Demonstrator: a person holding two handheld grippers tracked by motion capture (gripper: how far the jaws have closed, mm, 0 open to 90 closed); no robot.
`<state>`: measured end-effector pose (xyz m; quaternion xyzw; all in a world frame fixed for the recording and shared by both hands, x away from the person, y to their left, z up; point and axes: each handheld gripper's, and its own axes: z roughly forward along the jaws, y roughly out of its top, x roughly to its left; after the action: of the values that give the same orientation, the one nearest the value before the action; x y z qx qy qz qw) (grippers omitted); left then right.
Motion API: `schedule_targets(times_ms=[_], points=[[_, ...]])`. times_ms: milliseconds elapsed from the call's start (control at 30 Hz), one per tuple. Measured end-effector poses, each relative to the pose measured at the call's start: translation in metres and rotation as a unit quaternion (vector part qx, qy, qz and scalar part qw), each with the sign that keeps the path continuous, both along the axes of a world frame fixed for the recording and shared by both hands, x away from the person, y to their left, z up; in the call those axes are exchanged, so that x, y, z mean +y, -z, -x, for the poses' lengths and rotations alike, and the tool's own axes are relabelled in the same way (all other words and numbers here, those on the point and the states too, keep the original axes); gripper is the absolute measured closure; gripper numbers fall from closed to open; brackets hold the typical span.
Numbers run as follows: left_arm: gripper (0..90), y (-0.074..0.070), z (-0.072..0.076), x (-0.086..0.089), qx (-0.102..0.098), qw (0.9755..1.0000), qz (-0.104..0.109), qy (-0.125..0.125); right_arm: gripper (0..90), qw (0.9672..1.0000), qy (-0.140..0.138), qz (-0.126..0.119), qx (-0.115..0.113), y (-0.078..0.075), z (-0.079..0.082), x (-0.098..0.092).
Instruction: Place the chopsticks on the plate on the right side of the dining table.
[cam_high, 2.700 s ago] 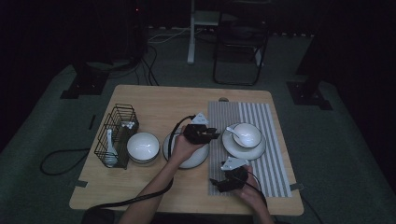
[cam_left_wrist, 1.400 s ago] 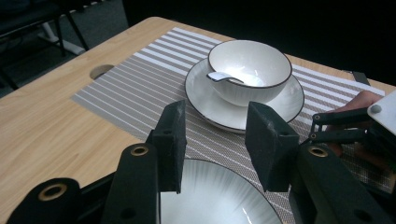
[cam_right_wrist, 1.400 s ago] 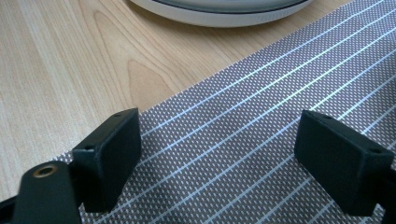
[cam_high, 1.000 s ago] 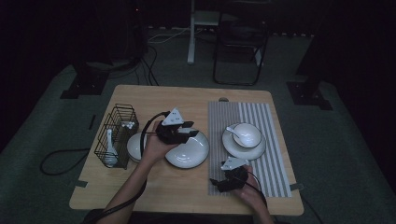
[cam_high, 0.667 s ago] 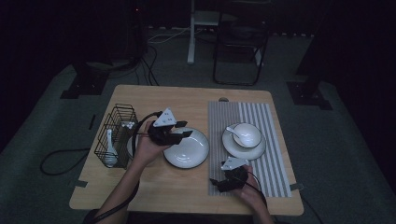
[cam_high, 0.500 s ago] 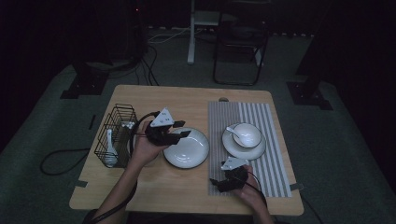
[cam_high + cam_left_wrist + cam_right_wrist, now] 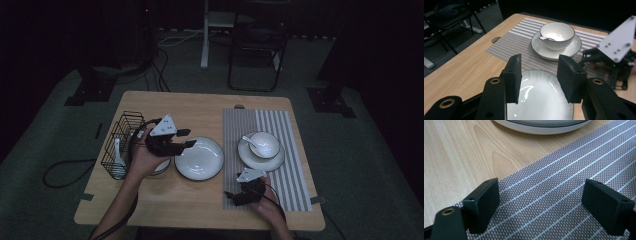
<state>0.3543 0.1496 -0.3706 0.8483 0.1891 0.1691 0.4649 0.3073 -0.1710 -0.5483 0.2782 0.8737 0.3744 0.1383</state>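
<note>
Right now my left gripper (image 7: pixel 181 138) hangs above the tabletop (image 7: pixel 200 107), its jaws apart with nothing between them, pointing across the empty white plate (image 7: pixel 199 158). Seen in the left gripper view, that plate (image 7: pixel 541 100) lies just below and beyond the two black pads, its near rim under them, not touched by either. My left hand (image 7: pixel 145 159) holds the gripper from behind, the forearm coming up from the near edge of the tabletop, and the grey three-cornered plate on top tilts toward the wire basket (image 7: pixel 120 142) beside it. A second white dish lies partly hidden under that hand, just beside the basket. Farther across, on the striped mat (image 7: pixel 280 125), a bowl (image 7: pixel 264 144) with a spoon in it stands on a saucer (image 7: pixel 261 159). My right gripper (image 7: pixel 231 196) rests low at the near edge of the mat, well apart from the bowl; its jaws stand wide apart over the mat's weave (image 7: pixel 554 202), empty, with the rim of the white plate (image 7: pixel 541 126) just ahead on the bare wood.
</note>
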Motion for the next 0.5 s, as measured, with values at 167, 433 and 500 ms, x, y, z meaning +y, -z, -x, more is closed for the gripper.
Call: schedule_targets(times_ms=[167, 433, 500], points=[[55.7, -0.008, 0.004, 0.012, -0.001, 1.0000, -0.002, 0.006, 14.8, 1.0000, 0.000, 0.000, 0.001, 0.000, 0.000, 0.000], [55.3, -0.026, 0.006, 0.037, -0.017, 0.9997, -0.004, -0.020, 14.8, 1.0000, 0.000, 0.000, 0.001, 0.000, 0.000, 0.000], [55.2, -0.030, 0.006, 0.043, -0.022, 0.9994, -0.004, -0.028, 14.8, 1.0000, 0.000, -0.001, 0.001, 0.000, 0.000, 0.000]])
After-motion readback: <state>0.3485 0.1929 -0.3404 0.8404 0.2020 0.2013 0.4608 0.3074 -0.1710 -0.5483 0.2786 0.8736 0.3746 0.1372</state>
